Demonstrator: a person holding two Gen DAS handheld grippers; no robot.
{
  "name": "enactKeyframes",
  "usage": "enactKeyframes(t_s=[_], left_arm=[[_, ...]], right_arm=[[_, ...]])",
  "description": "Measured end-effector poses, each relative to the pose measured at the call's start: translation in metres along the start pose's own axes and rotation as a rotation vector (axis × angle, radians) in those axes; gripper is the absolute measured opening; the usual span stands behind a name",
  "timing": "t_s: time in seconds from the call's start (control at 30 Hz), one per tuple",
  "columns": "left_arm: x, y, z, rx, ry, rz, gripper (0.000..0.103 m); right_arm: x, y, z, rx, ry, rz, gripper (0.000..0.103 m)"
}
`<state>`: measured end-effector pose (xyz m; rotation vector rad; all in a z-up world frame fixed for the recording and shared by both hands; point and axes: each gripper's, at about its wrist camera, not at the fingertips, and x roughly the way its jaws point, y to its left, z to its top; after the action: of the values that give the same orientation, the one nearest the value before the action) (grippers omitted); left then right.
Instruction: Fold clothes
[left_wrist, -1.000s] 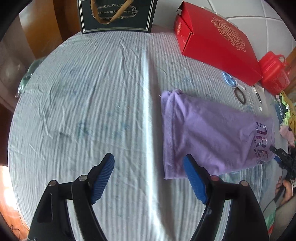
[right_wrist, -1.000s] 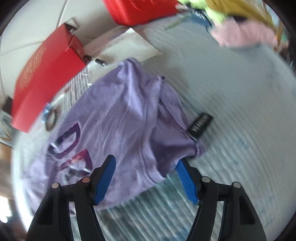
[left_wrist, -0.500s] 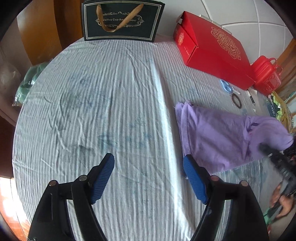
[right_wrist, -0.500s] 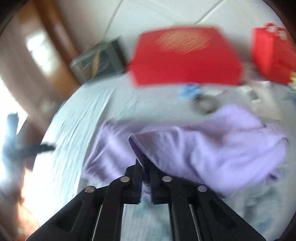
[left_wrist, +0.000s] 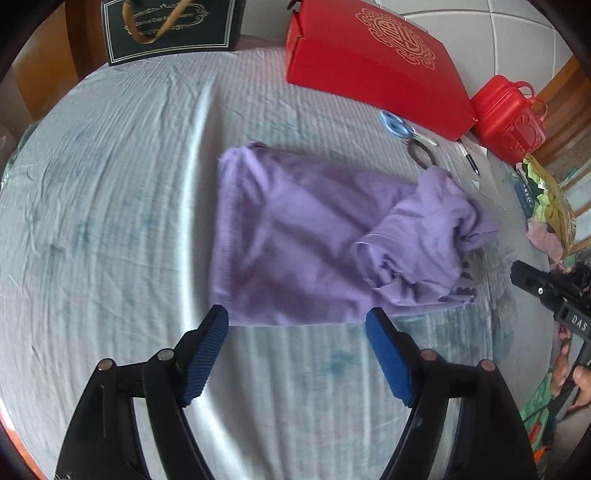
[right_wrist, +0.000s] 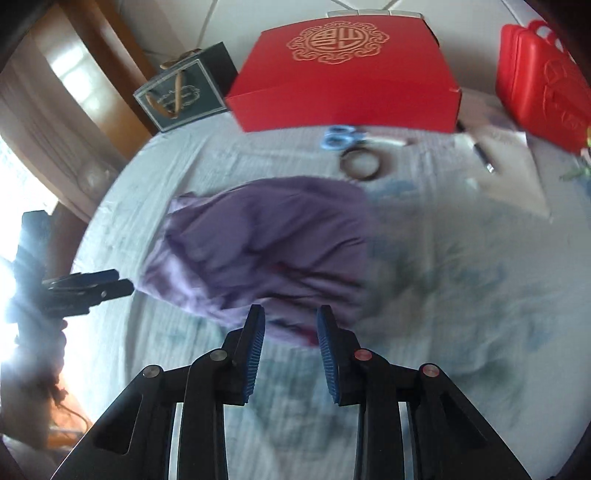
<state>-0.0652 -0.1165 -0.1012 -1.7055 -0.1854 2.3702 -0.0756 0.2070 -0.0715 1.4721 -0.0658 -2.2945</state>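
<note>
The purple shirt (left_wrist: 314, 236) lies mid-desk (left_wrist: 110, 221), bare cloth left; left gripper (left_wrist: 297, 354) fingers spread, right gripper (right_wrist: 290, 343) fingers opening, empty.

It looked like a home: a desk under a wrinkled striped cloth (left_wrist: 110, 221), a red gift box (left_wrist: 373, 62), a dark gift bag (left_wrist: 170, 29), scissors (left_wrist: 399, 127) and wooden furniture (right_wrist: 110, 74).

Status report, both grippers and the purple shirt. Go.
Left gripper open, empty, above the shirt's near edge. Right gripper opening, nothing between the pads. Purple shirt on the sheet, one end flopped back, bunched. Scissors and hair tie beyond it.
</note>
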Motion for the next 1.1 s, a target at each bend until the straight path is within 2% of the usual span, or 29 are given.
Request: enactKeyframes(t_s=[0.17, 0.33, 0.37, 0.4, 0.43, 0.5, 0.57, 0.67, 0.7, 0.8, 0.83, 0.87, 0.9, 0.93, 0.97, 1.0, 1.1], left_arm=[[-0.001, -0.060, -0.005, -0.078, -0.073, 0.020, 0.077], [0.022, -0.101, 0.017, -0.053, -0.097, 0.188, 0.077], [0.030, -0.104, 0.023, -0.038, -0.092, 0.207, 0.077], [0.037, -0.105, 0.028, -0.024, -0.097, 0.184, 0.076], [0.044, -0.104, 0.034, -0.019, -0.102, 0.154, 0.073], [0.050, -0.095, 0.045, -0.050, -0.069, 0.139, 0.015], [0.038, -0.078, 0.056, -0.098, -0.078, 0.139, 0.015], [0.014, -0.047, 0.072, -0.113, -0.126, 0.252, 0.014], [0.009, -0.035, 0.076, -0.120, -0.120, 0.269, 0.014], [0.008, 0.000, 0.083, -0.145, -0.044, 0.237, 0.015], [0.008, 0.003, 0.081, -0.144, -0.026, 0.202, 0.015], [0.008, 0.003, 0.078, -0.133, -0.014, 0.165, 0.025], [0.009, -0.003, 0.074, -0.114, -0.013, 0.127, 0.049], [0.011, -0.011, 0.070, -0.097, -0.016, 0.090, 0.062], [0.013, -0.019, 0.066, -0.080, -0.019, 0.054, 0.083], [0.016, -0.027, 0.064, -0.067, -0.020, 0.031, 0.090], [0.032, -0.047, 0.063, -0.043, -0.018, 0.016, 0.090]], right_arm=[[0.018, -0.053, 0.018, -0.071, 0.069, 0.074, 0.029], [0.035, -0.070, 0.008, -0.129, 0.154, 0.188, 0.031], [0.038, -0.071, 0.005, -0.136, 0.166, 0.205, 0.031], [0.042, -0.072, 0.003, -0.138, 0.174, 0.218, 0.031], [0.044, -0.073, 0.002, -0.134, 0.179, 0.228, 0.031], [0.048, -0.074, 0.000, -0.123, 0.184, 0.246, 0.031], [0.048, -0.075, 0.002, -0.115, 0.179, 0.255, 0.031], [0.050, -0.072, 0.008, -0.098, 0.168, 0.259, 0.031], [0.051, -0.070, 0.010, -0.090, 0.166, 0.260, 0.031], [0.059, -0.063, 0.016, -0.060, 0.164, 0.249, 0.031], [0.061, -0.061, 0.016, -0.044, 0.163, 0.243, 0.031], [0.063, -0.060, 0.017, -0.025, 0.162, 0.238, 0.031], [0.065, -0.060, 0.016, -0.001, 0.159, 0.233, 0.032], [0.066, -0.061, 0.015, 0.024, 0.156, 0.229, 0.032], [0.066, -0.061, 0.013, 0.042, 0.155, 0.223, 0.032], [0.066, -0.060, 0.011, 0.054, 0.155, 0.216, 0.032], [0.066, -0.059, 0.003, 0.086, 0.154, 0.194, 0.032]])
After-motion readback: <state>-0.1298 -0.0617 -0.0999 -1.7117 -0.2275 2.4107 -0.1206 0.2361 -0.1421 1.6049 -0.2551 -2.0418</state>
